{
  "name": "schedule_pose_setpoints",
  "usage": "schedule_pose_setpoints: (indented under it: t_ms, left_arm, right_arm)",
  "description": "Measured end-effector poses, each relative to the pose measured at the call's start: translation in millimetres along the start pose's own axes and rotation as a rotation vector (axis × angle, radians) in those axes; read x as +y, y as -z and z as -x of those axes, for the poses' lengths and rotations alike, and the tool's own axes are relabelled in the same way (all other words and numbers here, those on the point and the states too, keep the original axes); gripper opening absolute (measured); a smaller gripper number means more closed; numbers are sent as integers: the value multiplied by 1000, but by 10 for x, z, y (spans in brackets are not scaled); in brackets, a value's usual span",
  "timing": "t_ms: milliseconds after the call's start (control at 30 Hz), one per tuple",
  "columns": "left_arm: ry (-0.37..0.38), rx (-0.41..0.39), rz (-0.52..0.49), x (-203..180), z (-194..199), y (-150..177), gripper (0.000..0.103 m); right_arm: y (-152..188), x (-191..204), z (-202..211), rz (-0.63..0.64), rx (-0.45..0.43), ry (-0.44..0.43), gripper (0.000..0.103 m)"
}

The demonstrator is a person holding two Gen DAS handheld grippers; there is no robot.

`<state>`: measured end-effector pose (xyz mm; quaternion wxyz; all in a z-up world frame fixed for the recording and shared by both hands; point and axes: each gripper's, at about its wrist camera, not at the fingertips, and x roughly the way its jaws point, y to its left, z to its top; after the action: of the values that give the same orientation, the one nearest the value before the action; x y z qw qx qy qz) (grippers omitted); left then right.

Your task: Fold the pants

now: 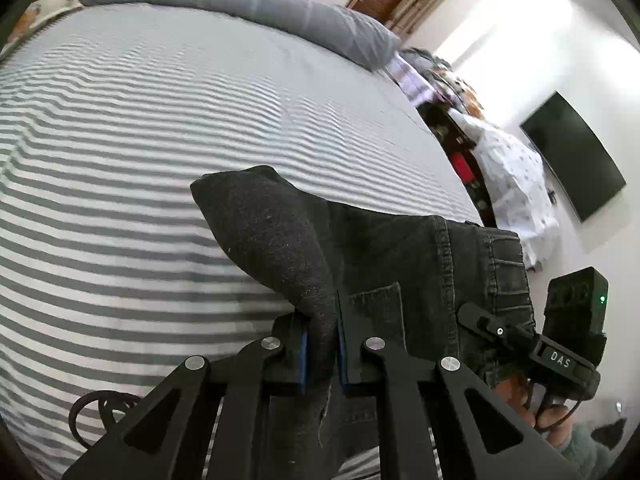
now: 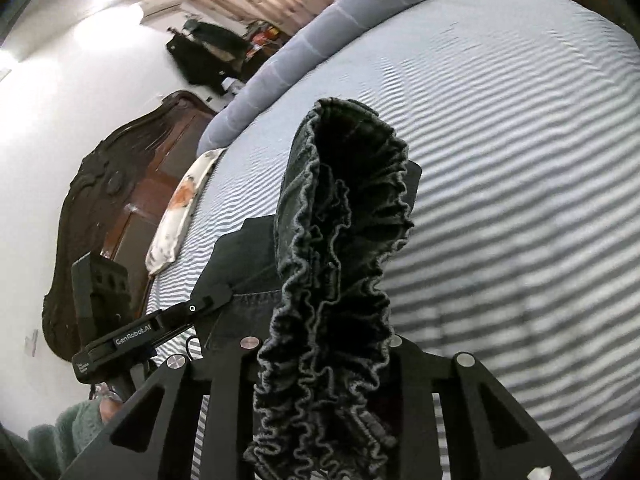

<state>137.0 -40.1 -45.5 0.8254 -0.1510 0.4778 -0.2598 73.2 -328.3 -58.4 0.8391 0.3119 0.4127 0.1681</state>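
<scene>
2 hand-held grippers have hold of the pants (image 1: 400, 248), and both grips sit close to the cameras. The left hand-held gripper (image 1: 320, 354) is clamped on a thick dark fold that rises between its blue pads (image 1: 303, 354) and leans up and to the left. The right hand-held gripper (image 2: 324, 360) pinches the gathered, ruffled waistband (image 2: 336, 240), which stands up in a loop in front of its lens; its fingertips are hidden under the bunched cloth, so the closed grip is judged from how the band hangs from it.

The cloth looks like black denim: fairly heavy, limp, not slippery and not fragile. It should hold a crease but sag wherever it is left unsupported. The elastic band bunches and is bulky, so the 2 waist corners, or a hem, look like the best places to take hold, with the cloth kept taut between them.

Beyond the jaws, the rest of the pants with a back pocket (image 1: 376, 312) spreads toward the right side of the striped bed (image 1: 120, 200), seemingly resting on it. Farther off lie a grey rolled blanket (image 1: 248, 4) and a pillow (image 2: 180, 208) near the headboard (image 2: 100, 184).
</scene>
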Motion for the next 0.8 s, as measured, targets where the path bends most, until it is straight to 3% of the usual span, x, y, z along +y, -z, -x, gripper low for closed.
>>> schedule_pose_setpoints:
  t_ms: [433,667,800]
  left_arm:
    - [-161,-30,49,1014,308,-545,11]
    - [-213,-22,68,1478,229,-698,11]
    - [-242,3,87,1723,121,-674,11]
  right_arm:
    - [-189,643,-1220,10,98,-77,24]
    - [-308,757,-1682,25,130,-53,24]
    - [-330,678,-1811,34,138,2,25]
